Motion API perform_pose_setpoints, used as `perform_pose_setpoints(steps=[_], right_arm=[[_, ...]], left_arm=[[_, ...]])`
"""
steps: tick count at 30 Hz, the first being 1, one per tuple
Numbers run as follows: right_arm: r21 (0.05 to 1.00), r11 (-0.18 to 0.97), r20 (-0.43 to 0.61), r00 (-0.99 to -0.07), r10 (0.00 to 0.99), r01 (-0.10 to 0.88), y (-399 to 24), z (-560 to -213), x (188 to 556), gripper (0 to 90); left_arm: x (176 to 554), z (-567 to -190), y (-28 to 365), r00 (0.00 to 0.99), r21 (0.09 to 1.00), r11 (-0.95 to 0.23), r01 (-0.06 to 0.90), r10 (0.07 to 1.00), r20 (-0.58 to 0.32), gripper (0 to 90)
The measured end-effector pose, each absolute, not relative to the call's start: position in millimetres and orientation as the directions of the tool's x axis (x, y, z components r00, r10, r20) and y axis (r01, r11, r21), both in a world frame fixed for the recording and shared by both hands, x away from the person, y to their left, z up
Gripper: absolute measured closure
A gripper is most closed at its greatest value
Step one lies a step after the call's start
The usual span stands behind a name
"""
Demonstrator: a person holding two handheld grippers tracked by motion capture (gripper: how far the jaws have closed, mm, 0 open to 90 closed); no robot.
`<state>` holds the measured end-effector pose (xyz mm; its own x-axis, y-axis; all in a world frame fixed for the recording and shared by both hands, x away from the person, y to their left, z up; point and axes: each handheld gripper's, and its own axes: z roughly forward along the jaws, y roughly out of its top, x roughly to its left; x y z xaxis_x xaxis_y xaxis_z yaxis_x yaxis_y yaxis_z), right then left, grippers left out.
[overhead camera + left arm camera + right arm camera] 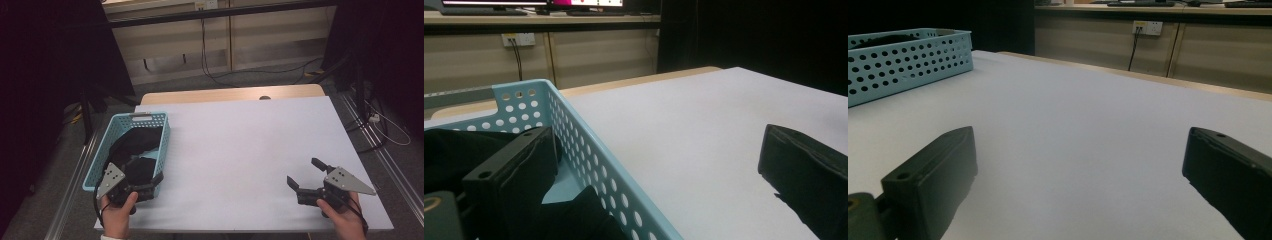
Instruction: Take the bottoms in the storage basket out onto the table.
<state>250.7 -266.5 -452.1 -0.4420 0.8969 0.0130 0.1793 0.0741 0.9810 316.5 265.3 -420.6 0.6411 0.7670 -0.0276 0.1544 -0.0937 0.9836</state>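
A light blue perforated basket [165, 134] stands at the table's left with a black cloth [140, 142] lying in it. My left gripper [144, 172] is at the basket's near end, open. One jaw is inside the basket over the cloth [454, 150] and the other is outside above the table. The basket's right wall [589, 160] runs between the two jaws without touching either. My right gripper [304, 171] rests low near the front right of the white table top [240, 145]. It is open with only bare surface between its jaws, and the basket [908, 60] shows far to its left.
A strip of wooden table edge [230, 94] shows behind the white sheet. Beyond it are beige cabinets [260, 40] with a wall socket and cables [210, 70] trailing to the floor. Dark curtains hang on both sides, and metal rails [385, 155] run along the table.
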Motion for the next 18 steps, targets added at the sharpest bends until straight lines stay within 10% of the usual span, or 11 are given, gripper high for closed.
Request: perform_pose_setpoints(steps=[18], right_arm=[[0.981, 0.080, 0.012, -0.461, 0.887, 0.179, -268.7, -451.7, 248.4, 0.2]], left_arm=[[315.5, -408.1, 265.9, 0.645, 0.986, -0.074, 0.146, 0.763, -0.038, 2.5]])
